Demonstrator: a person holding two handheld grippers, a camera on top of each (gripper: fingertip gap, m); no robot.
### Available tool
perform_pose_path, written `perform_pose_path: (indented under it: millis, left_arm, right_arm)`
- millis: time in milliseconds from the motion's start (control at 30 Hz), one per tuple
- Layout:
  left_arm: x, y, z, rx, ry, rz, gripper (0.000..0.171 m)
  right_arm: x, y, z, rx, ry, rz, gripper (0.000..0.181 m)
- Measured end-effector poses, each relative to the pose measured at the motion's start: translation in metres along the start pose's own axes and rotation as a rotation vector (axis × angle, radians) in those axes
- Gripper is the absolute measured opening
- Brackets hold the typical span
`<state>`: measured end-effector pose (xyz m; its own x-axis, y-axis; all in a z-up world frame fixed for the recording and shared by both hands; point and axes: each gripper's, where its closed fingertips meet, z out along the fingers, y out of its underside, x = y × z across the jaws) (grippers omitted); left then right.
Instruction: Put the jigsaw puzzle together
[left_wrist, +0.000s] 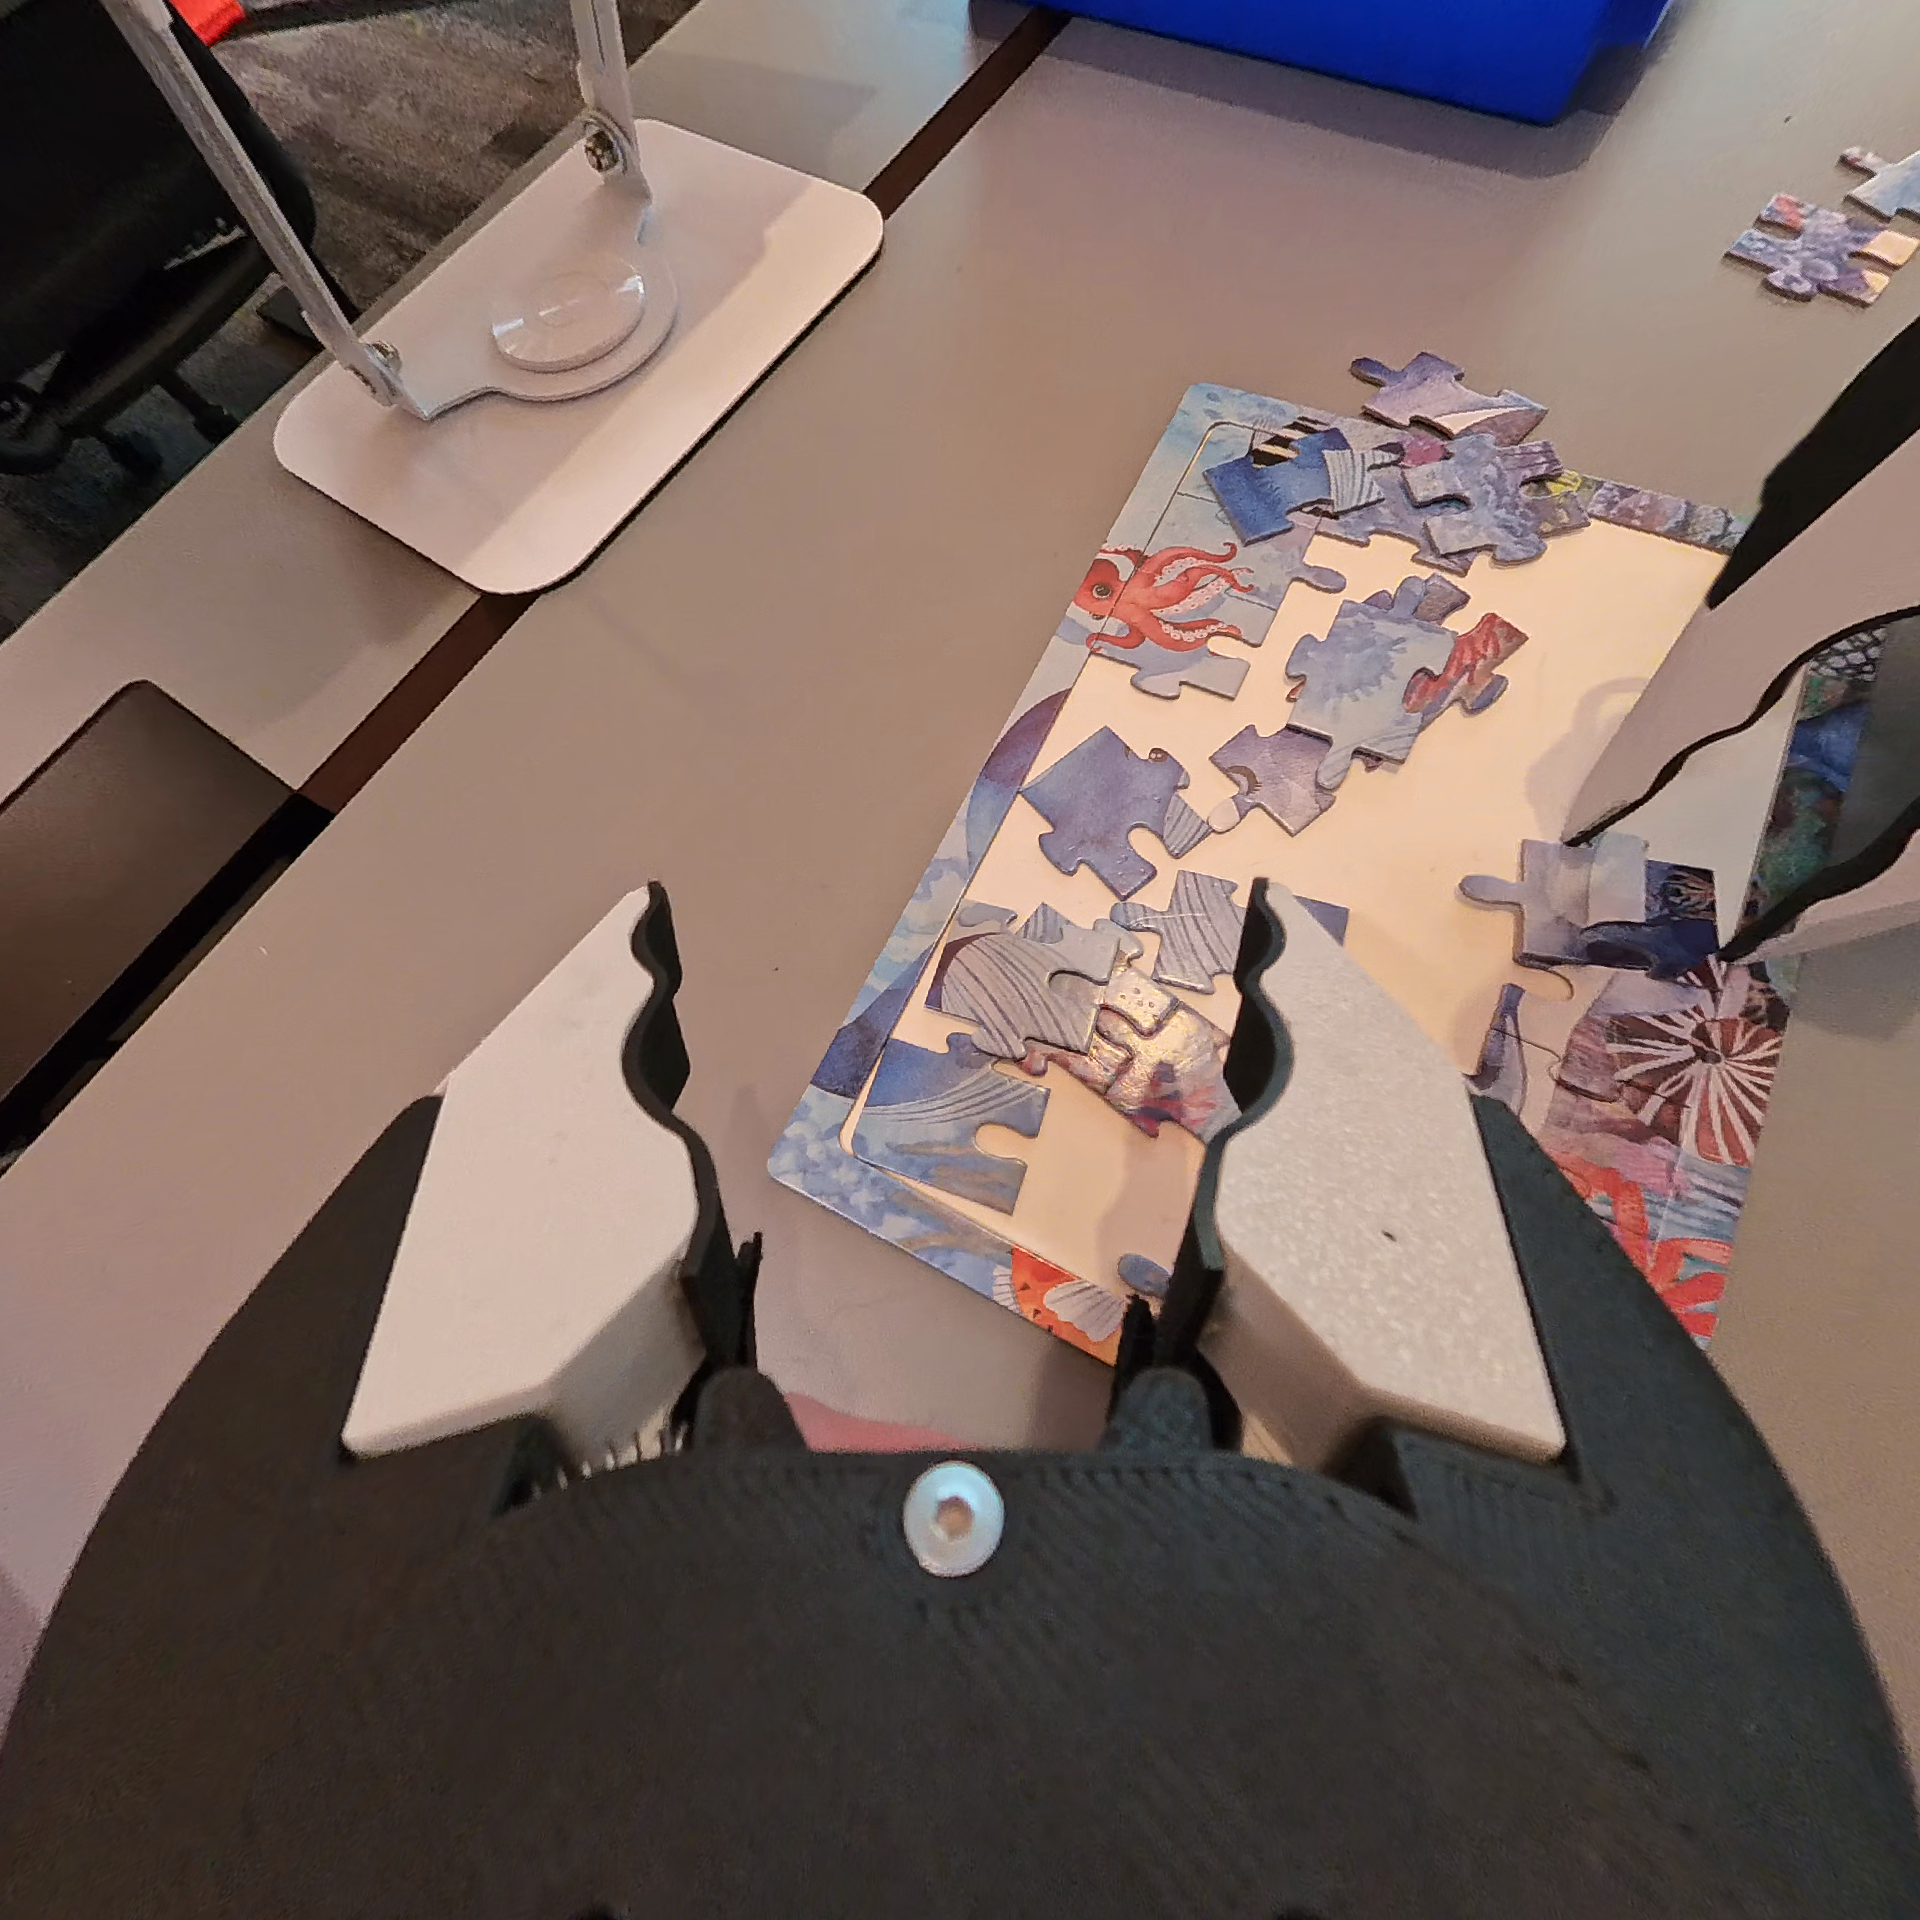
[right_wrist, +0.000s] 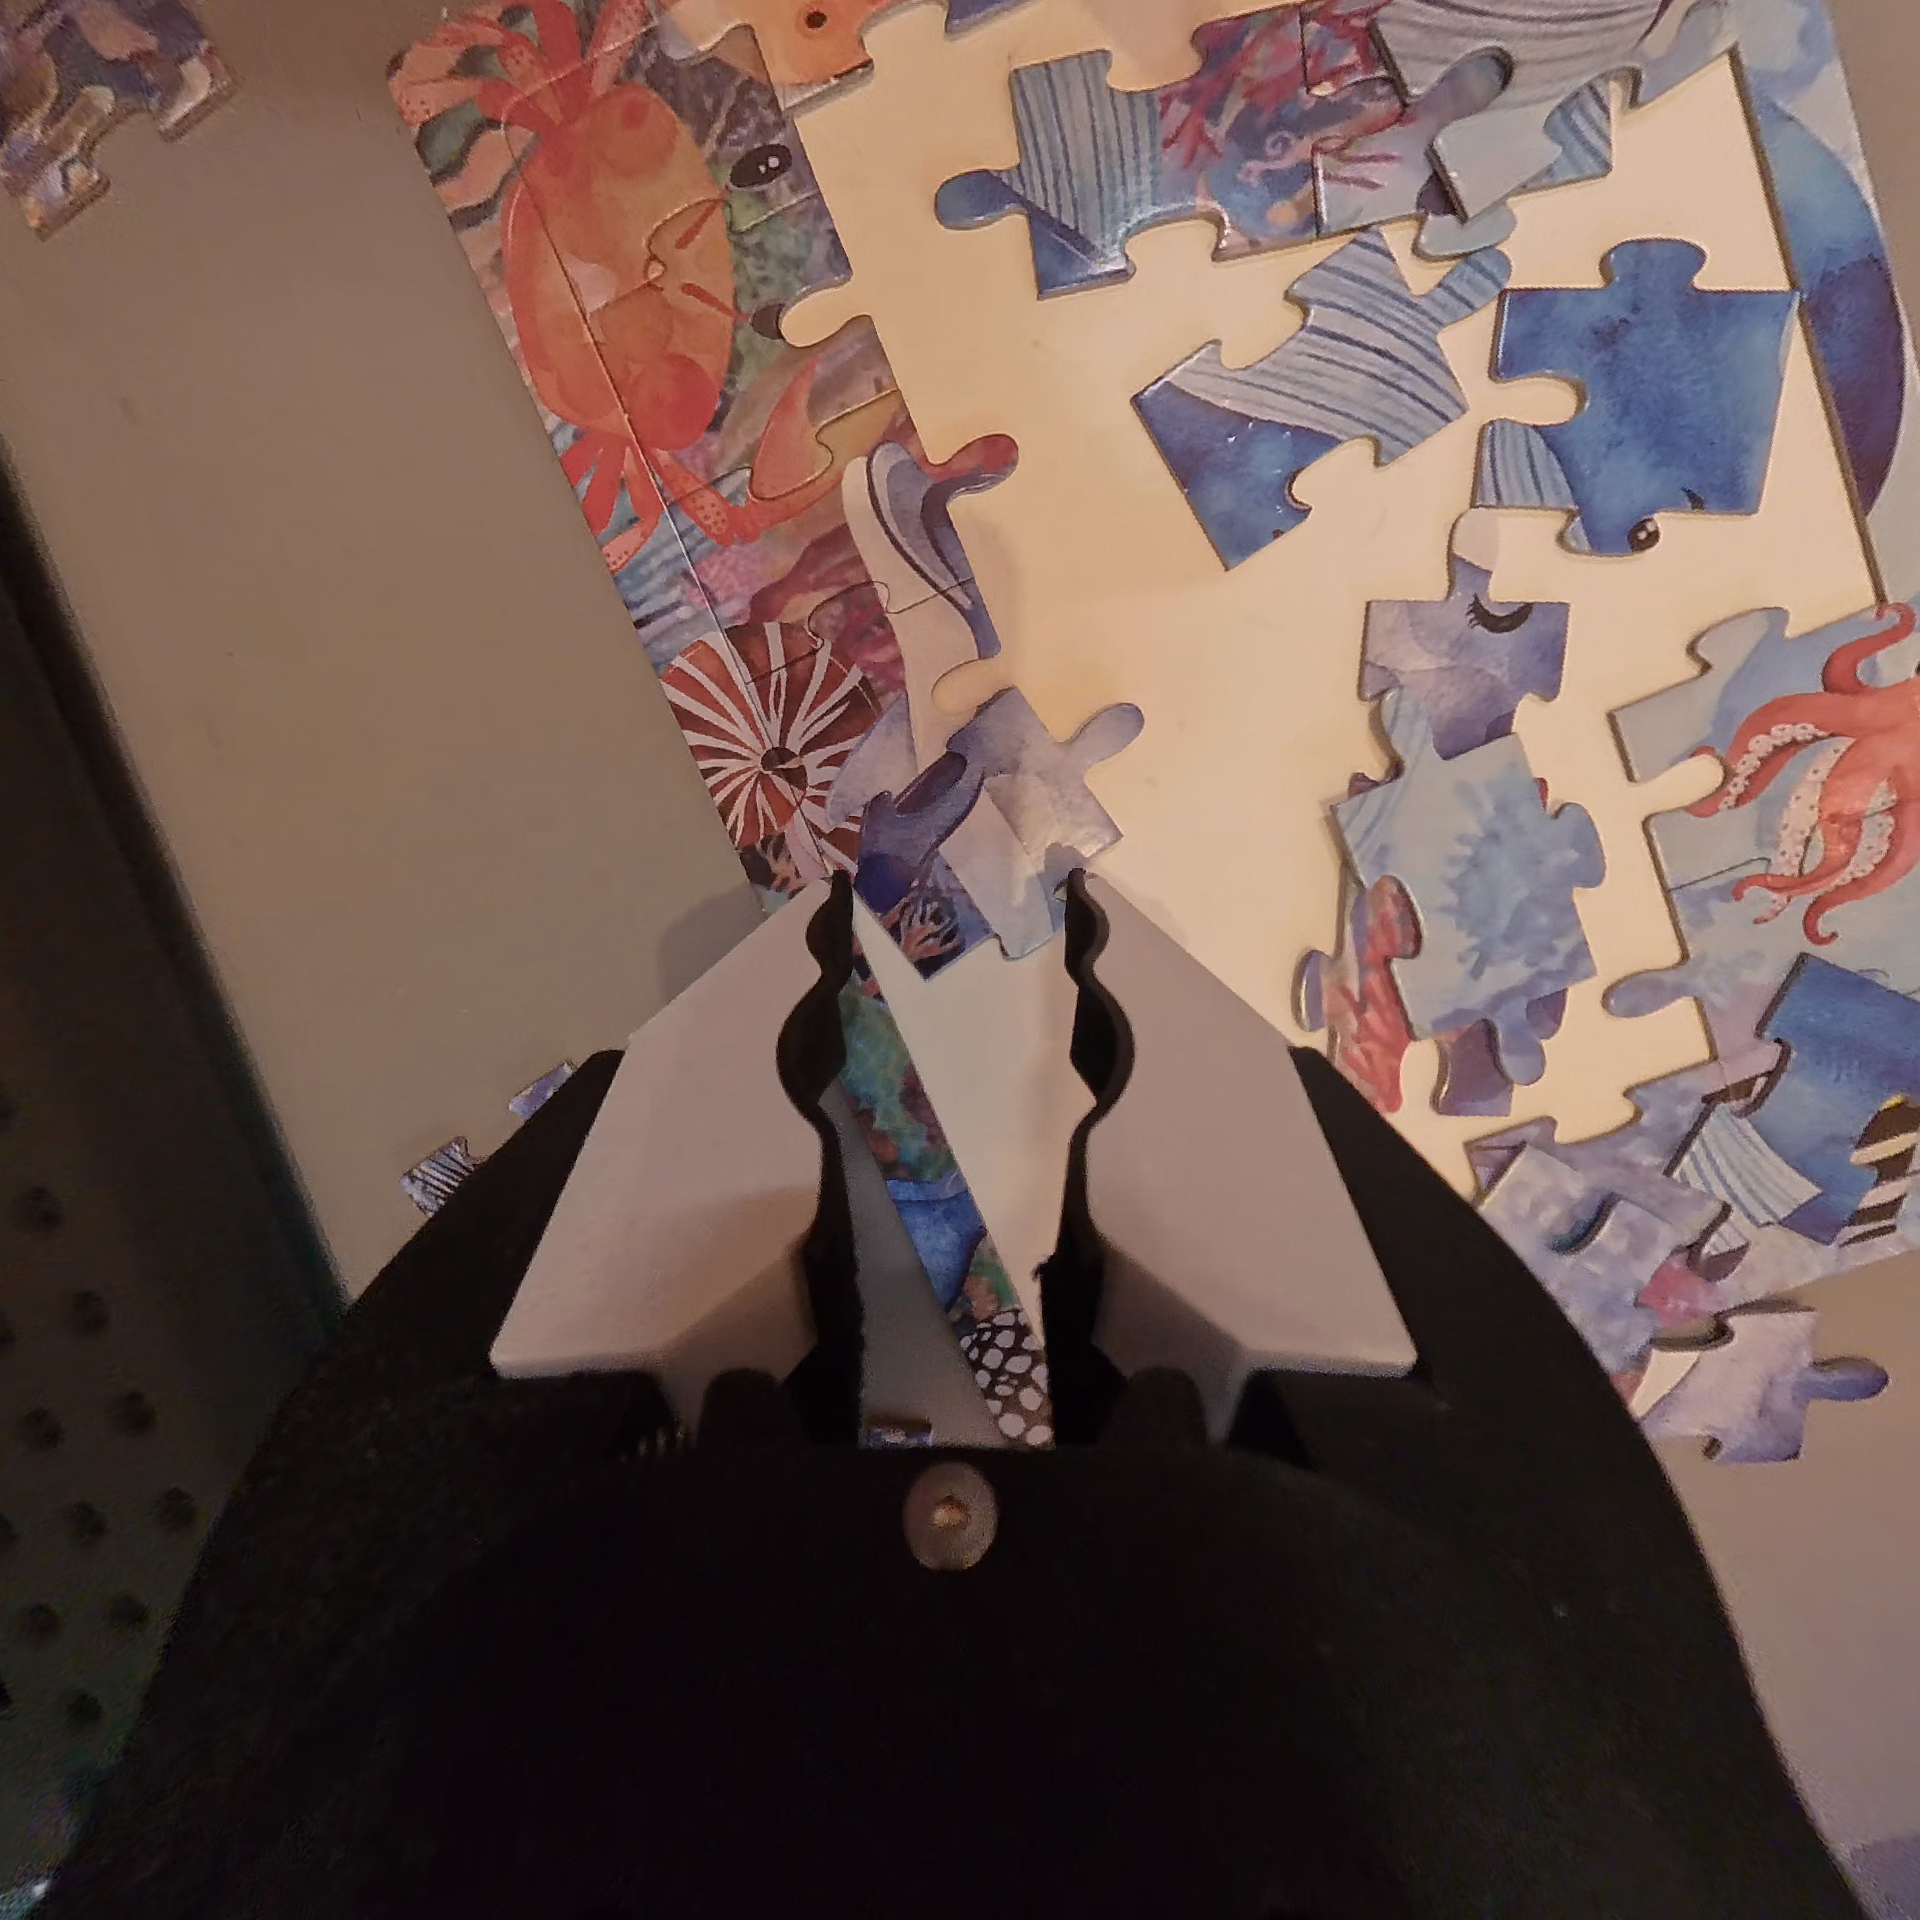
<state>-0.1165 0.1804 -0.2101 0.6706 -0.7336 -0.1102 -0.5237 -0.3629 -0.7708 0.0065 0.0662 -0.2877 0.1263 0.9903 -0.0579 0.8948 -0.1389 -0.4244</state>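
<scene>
White-and-black right gripper (right_wrist: 954, 894), fingers parted with bare tray showing in the gap, nothing clamped; tips down at the edge of a blue piece (right_wrist: 992, 831) that sits against the finished strip of crab and striped shell, apparently to nudge it into its seat rather than lift it. Seen from the other camera, those same tips (left_wrist: 1652, 894) resting at that piece (left_wrist: 1590, 904). Left gripper (left_wrist: 956, 904) spread wide too, empty, hanging low over the near end of the puzzle tray (left_wrist: 1382, 862), seemingly kept clear of the work while ready for the striped pieces (left_wrist: 1039, 987) beneath it. Farther out on the tray: an octopus section (left_wrist: 1164, 603) already seated at the frame, loose blue pieces scattered over the cream bottom, a small heap (left_wrist: 1434, 478) at the far end. Beyond the tray, stray pieces (left_wrist: 1823, 244) on the grey table (left_wrist: 727, 727), a white stand base (left_wrist: 582, 343), a blue bin (left_wrist: 1351, 52). Much left to place.
</scene>
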Motion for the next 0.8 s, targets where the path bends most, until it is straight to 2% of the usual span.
perform_pose_path:
  millis: [100,200,433,600,733,800]
  left_arm:
    - [0.001,0.001,0.002,-0.008,0.000,0.004,0.105]
    - [0.002,0.001,0.003,-0.012,0.002,0.010,0.105]
    - [0.003,0.000,0.003,-0.013,0.002,0.013,0.106]
    - [0.003,0.000,0.003,-0.013,0.003,0.012,0.105]
    - [0.003,0.000,0.003,-0.014,0.003,0.014,0.105]
    - [0.002,0.000,0.002,-0.012,0.002,0.013,0.105]
  right_arm:
    - [0.001,0.004,-0.002,-0.028,0.020,0.046,0.038]
    - [0.002,0.009,-0.006,-0.065,0.063,0.057,0.029]
    - [-0.007,0.012,-0.006,-0.098,0.035,0.176,0.031]
    - [-0.002,0.003,-0.015,-0.084,0.064,0.147,0.033]
    - [-0.006,0.008,-0.005,-0.134,0.049,0.085,0.035]
    - [-0.006,0.005,-0.004,-0.114,0.045,0.068,0.034]
